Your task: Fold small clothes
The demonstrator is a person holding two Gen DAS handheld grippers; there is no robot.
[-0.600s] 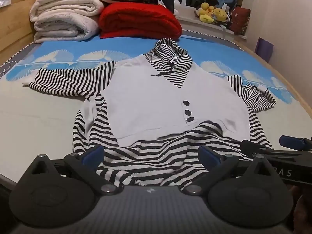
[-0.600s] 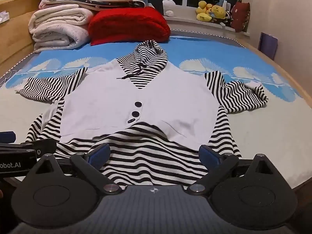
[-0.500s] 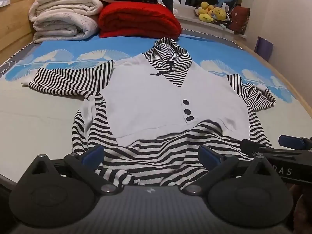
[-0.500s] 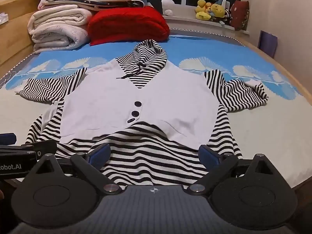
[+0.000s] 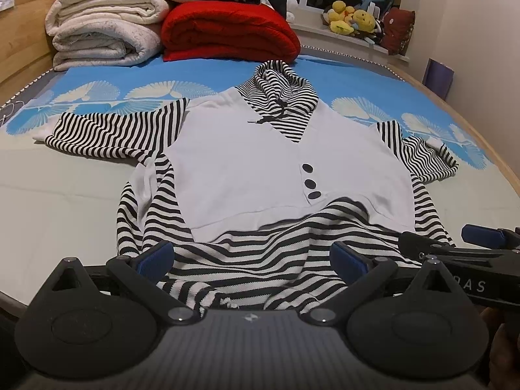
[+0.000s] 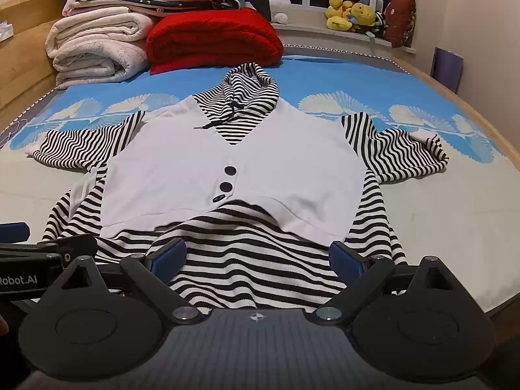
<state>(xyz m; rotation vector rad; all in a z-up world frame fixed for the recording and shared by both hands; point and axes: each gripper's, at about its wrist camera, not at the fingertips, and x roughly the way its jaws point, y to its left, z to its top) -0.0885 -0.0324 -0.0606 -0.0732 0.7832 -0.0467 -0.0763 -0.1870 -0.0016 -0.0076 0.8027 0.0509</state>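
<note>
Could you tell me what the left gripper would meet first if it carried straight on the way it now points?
Most likely the striped hem of the top: the open left gripper points along the bed with that fabric lying right between its fingers. Its height above the cloth is unclear.

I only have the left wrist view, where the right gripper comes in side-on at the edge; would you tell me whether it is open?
Observer: Yes. The right wrist view shows the right gripper wide open, poised over the near hem of the striped top.
Operator: Thank you. Is the hem's right corner free?
Observer: The hem corner lies flat on the bed, just outside the gripper's right fingertip, ungrasped.
</note>
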